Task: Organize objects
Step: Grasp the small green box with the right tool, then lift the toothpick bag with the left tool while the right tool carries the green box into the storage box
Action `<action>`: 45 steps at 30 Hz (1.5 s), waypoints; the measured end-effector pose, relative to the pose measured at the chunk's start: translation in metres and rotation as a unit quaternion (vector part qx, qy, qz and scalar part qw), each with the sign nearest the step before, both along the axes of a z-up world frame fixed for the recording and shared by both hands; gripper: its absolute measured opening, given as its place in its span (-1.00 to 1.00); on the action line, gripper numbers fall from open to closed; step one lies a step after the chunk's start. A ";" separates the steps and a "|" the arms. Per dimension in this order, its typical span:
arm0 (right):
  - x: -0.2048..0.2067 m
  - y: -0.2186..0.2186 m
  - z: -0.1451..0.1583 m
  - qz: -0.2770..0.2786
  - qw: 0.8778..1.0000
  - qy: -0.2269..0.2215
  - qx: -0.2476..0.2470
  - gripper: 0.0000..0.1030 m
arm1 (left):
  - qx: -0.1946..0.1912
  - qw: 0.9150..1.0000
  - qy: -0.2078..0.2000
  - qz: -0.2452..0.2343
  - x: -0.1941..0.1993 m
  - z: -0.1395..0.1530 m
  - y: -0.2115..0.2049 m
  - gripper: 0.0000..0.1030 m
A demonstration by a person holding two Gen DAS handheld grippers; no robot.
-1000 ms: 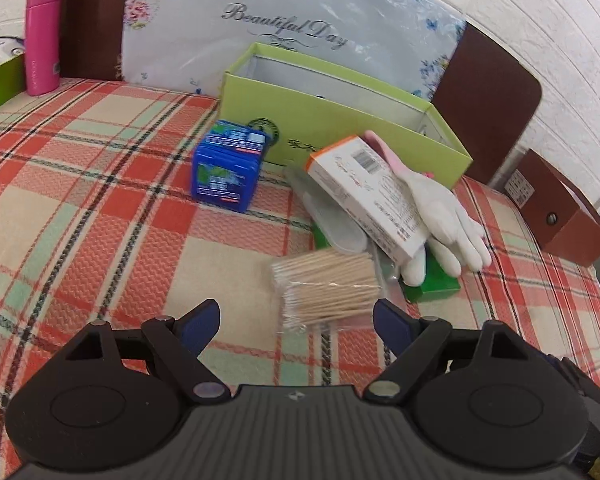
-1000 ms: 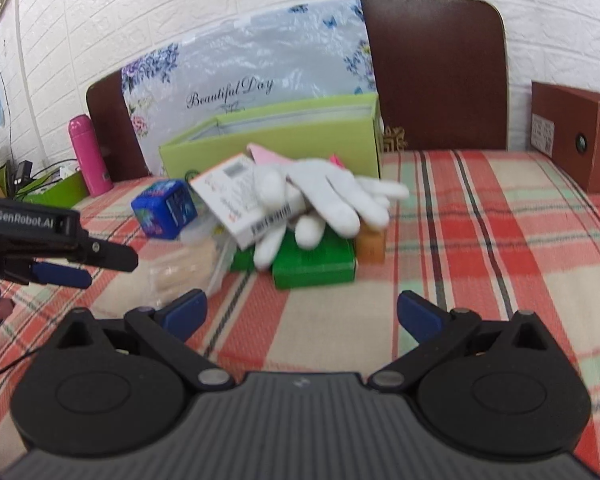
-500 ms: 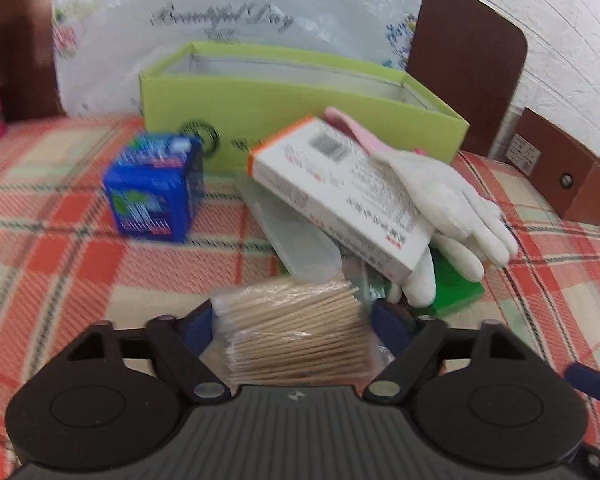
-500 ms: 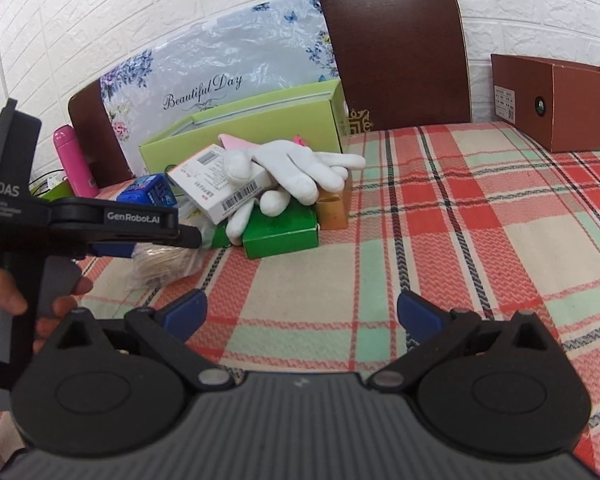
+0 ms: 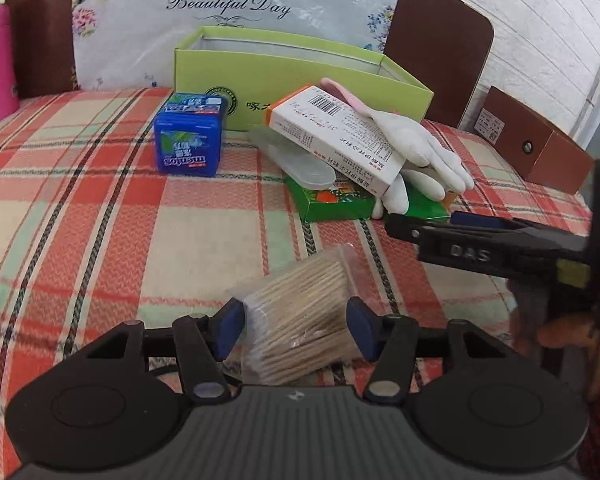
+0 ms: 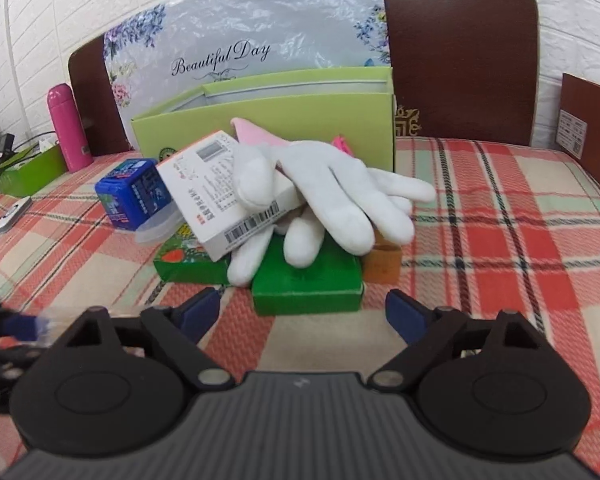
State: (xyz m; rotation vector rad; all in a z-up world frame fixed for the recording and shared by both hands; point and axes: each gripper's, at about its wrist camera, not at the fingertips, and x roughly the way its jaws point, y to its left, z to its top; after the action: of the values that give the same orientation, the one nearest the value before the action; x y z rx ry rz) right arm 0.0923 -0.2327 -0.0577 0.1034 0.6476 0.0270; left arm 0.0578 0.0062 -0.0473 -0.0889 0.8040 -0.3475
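Two blue-padded fingers of the left gripper (image 5: 295,329) clench a clear bag of pale wooden toothpicks (image 5: 300,320) above the plaid-covered desk (image 5: 100,240), while the right gripper (image 6: 304,312) gapes, released.

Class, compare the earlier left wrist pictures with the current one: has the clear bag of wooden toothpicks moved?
Yes. The clear bag of wooden toothpicks has left its spot beside the dark green flat box; it now sits tilted, nearer, in the left tongs.
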 end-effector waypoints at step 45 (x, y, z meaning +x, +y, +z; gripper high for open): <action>-0.111 -0.013 0.000 0.000 1.000 0.023 -0.007 0.49 | 0.012 0.996 -0.006 -0.086 -0.001 -0.007 -0.044 -0.43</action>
State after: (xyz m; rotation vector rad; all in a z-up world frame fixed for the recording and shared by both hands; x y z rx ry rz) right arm -0.0190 -0.2460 -0.0572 0.0904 0.6928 0.0210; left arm 0.0570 -0.0382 -0.0546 0.0054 0.8067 -0.5012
